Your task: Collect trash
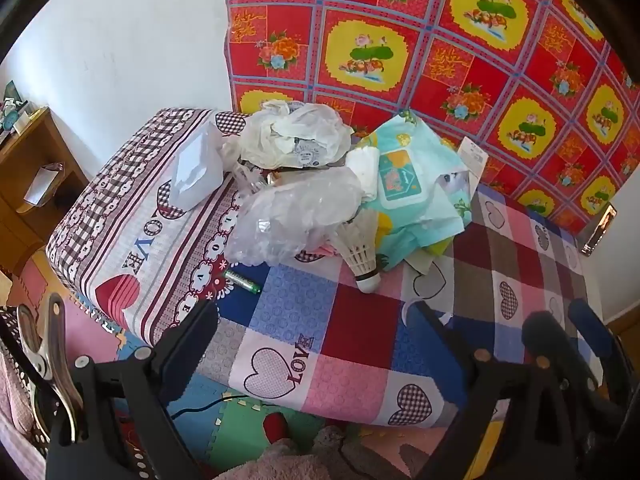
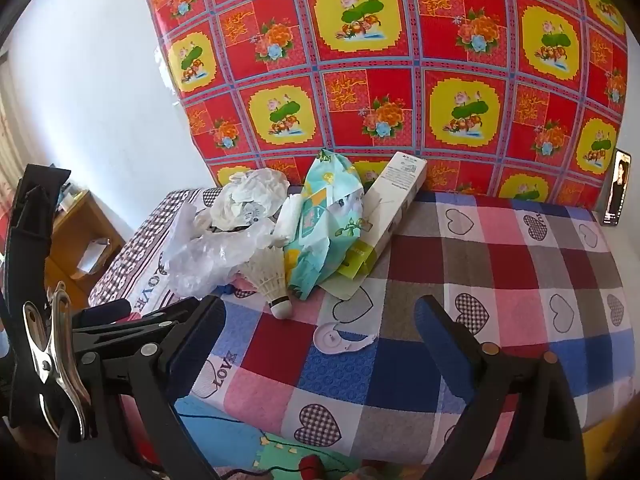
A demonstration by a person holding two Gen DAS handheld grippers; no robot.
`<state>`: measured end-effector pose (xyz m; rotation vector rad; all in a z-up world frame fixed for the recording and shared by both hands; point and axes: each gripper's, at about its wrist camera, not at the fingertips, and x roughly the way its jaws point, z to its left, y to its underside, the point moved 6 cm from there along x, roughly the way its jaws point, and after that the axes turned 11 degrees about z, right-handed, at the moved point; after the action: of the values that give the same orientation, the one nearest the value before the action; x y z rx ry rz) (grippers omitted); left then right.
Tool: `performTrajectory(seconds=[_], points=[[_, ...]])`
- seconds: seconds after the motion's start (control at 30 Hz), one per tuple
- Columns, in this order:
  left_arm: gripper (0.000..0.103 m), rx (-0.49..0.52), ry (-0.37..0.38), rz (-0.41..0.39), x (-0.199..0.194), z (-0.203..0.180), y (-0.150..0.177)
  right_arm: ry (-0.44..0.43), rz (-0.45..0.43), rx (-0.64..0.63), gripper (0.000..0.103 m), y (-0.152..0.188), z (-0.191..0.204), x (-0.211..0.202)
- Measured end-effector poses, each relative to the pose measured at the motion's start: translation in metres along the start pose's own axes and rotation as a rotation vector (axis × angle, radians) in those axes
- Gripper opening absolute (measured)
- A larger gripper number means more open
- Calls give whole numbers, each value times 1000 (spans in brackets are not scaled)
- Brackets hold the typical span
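Note:
Trash lies in a heap on the patchwork bed (image 1: pixel 288 312): crumpled clear plastic bags (image 1: pixel 292 220), a white shuttlecock (image 1: pixel 360 256), a teal wet-wipe pack (image 1: pixel 404 184), a green battery (image 1: pixel 242 280) and a white box (image 1: pixel 198 172). The right wrist view shows the bags (image 2: pixel 216 248), shuttlecock (image 2: pixel 270 280), wipe pack (image 2: pixel 324 224), a long white carton (image 2: pixel 390 208) and a small white round lid (image 2: pixel 338 338). My left gripper (image 1: pixel 316 332) is open and empty above the bed's near edge. My right gripper (image 2: pixel 320 328) is open and empty, the lid between its fingers.
A red and yellow flowered cloth (image 1: pixel 420 40) hangs behind the bed. A wooden shelf (image 1: pixel 28 172) stands at the left by the white wall. Coloured foam floor mats (image 1: pixel 224 424) lie below the bed edge. A phone (image 2: pixel 618 188) leans at the far right.

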<state>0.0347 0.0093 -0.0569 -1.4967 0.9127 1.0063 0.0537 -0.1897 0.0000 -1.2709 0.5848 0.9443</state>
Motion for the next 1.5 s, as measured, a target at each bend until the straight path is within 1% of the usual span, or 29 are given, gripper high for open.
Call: performTrajectory(seconds=[0.13, 0.27, 0.5, 1.5], points=[[98, -2, 3, -2, 2, 3, -1, -3, -4, 0, 98, 2, 0, -2], [98, 5, -9, -6, -4, -6, 4, -3, -5, 2, 98, 1, -1, -3], [98, 11, -7, -9, -7, -8, 4, -3, -8, 9, 98, 1, -1, -4], [98, 13, -6, 4, -4, -4, 8, -4, -1, 12, 98, 4, -2, -3]])
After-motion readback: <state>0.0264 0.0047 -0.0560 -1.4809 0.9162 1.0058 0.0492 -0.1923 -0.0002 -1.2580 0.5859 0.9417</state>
